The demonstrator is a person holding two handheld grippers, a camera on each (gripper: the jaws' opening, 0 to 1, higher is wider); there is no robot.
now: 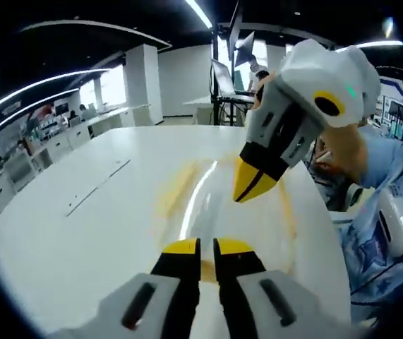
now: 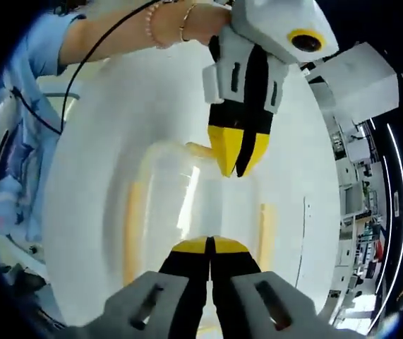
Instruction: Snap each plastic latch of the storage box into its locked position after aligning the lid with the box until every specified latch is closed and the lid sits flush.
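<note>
Left gripper view: left gripper (image 1: 207, 247) at the bottom, two yellow-tipped jaws with a narrow gap between them, nothing held. Directly ahead of its tips lies one storage box (image 1: 219, 201), clear with a clear lid, on the white table (image 1: 81, 233); glare washes out most of it. Yellow latches: I count two blurred streaks, one (image 1: 176, 187) ahead-left of the tips, one (image 1: 287, 212) ahead-right; cannot tell whether either is snapped down. Right gripper (image 1: 252, 180) comes in from ahead-right, tips together and empty, pointing down at the far end of the lid. Whether it touches, cannot tell. This view also gives the room: counters, one laptop (image 1: 224, 78) on a stand, ceiling light strips. Right gripper view: right gripper (image 2: 210, 246) at the bottom, jaws closed tip to tip, nothing in them, at the near edge of the box (image 2: 194, 205). Here three latches are visible: long one to its left (image 2: 132, 229), long one to its right (image 2: 265, 226), short one at the far end (image 2: 197, 150). Left gripper (image 2: 238, 157) hangs opposite, just beside that far latch, held by one hand (image 2: 201, 25) with two bracelets (image 2: 166, 21).
</note>
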